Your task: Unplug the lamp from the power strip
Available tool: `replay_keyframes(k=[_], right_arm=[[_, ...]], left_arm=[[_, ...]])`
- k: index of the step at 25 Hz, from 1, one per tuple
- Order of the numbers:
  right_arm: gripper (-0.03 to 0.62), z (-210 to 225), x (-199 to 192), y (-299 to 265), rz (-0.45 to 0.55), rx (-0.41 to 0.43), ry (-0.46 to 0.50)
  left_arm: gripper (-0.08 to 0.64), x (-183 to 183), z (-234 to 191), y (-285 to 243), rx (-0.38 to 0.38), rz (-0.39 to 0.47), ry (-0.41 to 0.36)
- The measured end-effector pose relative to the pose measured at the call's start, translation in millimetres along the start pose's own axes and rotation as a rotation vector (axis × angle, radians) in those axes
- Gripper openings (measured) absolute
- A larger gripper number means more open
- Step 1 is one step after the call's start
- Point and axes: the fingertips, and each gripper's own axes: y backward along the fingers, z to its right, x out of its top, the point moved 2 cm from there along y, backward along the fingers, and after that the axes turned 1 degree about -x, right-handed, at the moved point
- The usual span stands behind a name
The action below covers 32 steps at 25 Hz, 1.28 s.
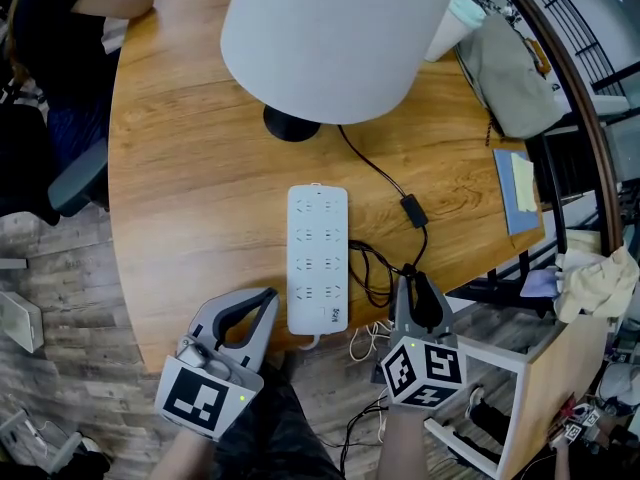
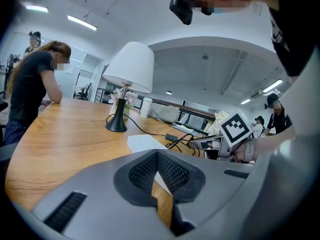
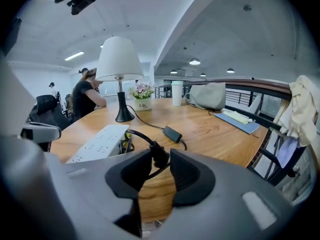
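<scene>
Empty left gripper [image 2: 158,155], jaws together, faces the white lamp [image 2: 129,69].

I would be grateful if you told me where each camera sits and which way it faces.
Head view: on the person's head, looking steeply down at table, lamp and power strip; left gripper, right gripper and forearms show.
Left gripper view: on the left gripper, facing across the table to the lamp; its closed jaws show.
Right gripper view: on the right gripper, facing the lamp; black plug between its parted jaws.
Shared: lamp, power strip.
</scene>
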Motion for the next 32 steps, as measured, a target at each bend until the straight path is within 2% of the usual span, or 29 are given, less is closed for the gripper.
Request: replay_keyframes(k=[5, 9, 14, 21, 26, 29, 32], right_arm=[[0.129, 3, 0, 4, -0.035, -0.013, 0.076], [0.130, 3, 4, 9, -0.072, -0.025, 0.192], [0.131, -7, 17, 11, -0.138, -0.036, 0.419], [0.130, -20, 37, 13, -0.208, 0.010, 0.562], [0.130, -24, 51, 17, -0.231, 0.043, 0.587], [0.130, -27, 66, 21, -0.199, 0.050, 0.598], [0.130, -31, 77, 25, -0.123, 0.081, 0.523]], left_arm=[[-0.003, 0, 1, 1, 0.003, 0.000, 0.005], [-0.003, 0, 1, 3, 0.002, 0.003, 0.001], [-0.003, 0, 4, 4, -0.003, 0.009, 0.002], [-0.003, 2, 5, 6, 0.001, 0.023, 0.010], [-0.004, 4, 4, 7, 0.002, 0.032, 0.016], [-0.003, 4, 2, 9, 0.007, 0.037, 0.023], [-0.003, 6, 3, 10, 0.008, 0.046, 0.018]])
